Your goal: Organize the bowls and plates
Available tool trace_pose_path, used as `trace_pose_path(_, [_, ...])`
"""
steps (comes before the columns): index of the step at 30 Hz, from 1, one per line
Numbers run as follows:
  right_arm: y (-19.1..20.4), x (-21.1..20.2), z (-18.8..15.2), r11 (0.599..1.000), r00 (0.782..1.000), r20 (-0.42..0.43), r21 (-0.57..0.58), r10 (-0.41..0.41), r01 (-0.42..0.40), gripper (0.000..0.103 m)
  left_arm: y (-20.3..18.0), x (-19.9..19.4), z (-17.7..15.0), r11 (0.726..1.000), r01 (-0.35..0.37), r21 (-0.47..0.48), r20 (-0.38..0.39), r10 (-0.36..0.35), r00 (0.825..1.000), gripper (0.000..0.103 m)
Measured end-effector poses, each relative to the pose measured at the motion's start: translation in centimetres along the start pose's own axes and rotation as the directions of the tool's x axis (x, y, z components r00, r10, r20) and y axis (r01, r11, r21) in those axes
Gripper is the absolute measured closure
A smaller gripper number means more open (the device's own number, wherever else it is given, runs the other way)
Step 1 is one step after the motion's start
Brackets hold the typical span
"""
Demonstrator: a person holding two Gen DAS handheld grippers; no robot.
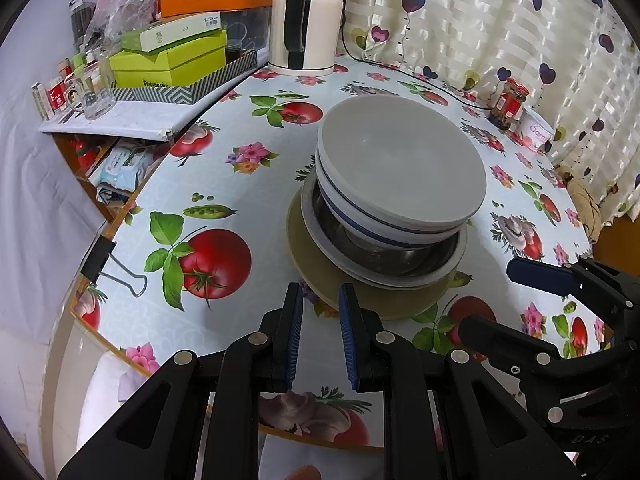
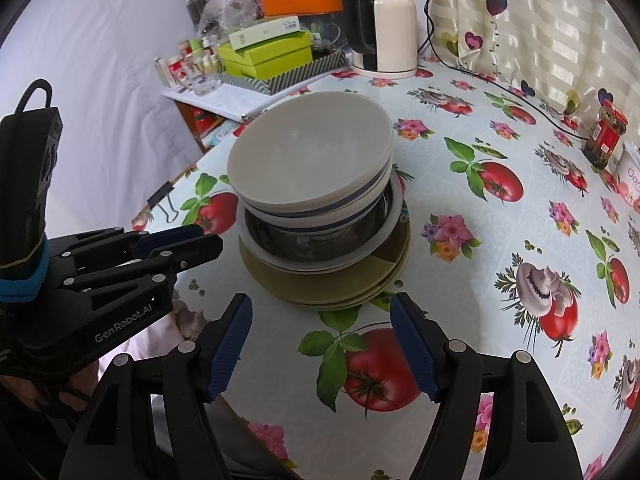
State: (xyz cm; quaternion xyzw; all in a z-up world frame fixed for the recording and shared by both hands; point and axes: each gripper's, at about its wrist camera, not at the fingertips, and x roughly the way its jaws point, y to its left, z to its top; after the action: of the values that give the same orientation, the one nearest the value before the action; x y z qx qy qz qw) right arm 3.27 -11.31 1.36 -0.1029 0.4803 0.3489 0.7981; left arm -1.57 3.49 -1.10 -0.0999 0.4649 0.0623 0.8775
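One stack stands on the table. A white bowl is on top, nested in a blue-striped bowl. Below is a steel bowl in a white dish, on olive plates. My left gripper is empty, fingers slightly apart, just short of the plates' near rim. My right gripper is wide open and empty, in front of the stack; its finger shows at right in the left wrist view.
The table has a tomato-print cloth. A kettle with a cord stands at the back. A shelf with green boxes and a glass is at back left. A jar stands by the curtain. A binder clip grips the table edge.
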Motion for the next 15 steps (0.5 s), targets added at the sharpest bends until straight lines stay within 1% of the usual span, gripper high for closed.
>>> trace_pose_path(15, [0.01,0.03,0.02,1.000,1.000,-0.001,0.001,0.000,0.000,0.030,-0.17,0.35,-0.01,1.000,0.004,0.001,-0.007,-0.004,1.000,0.084])
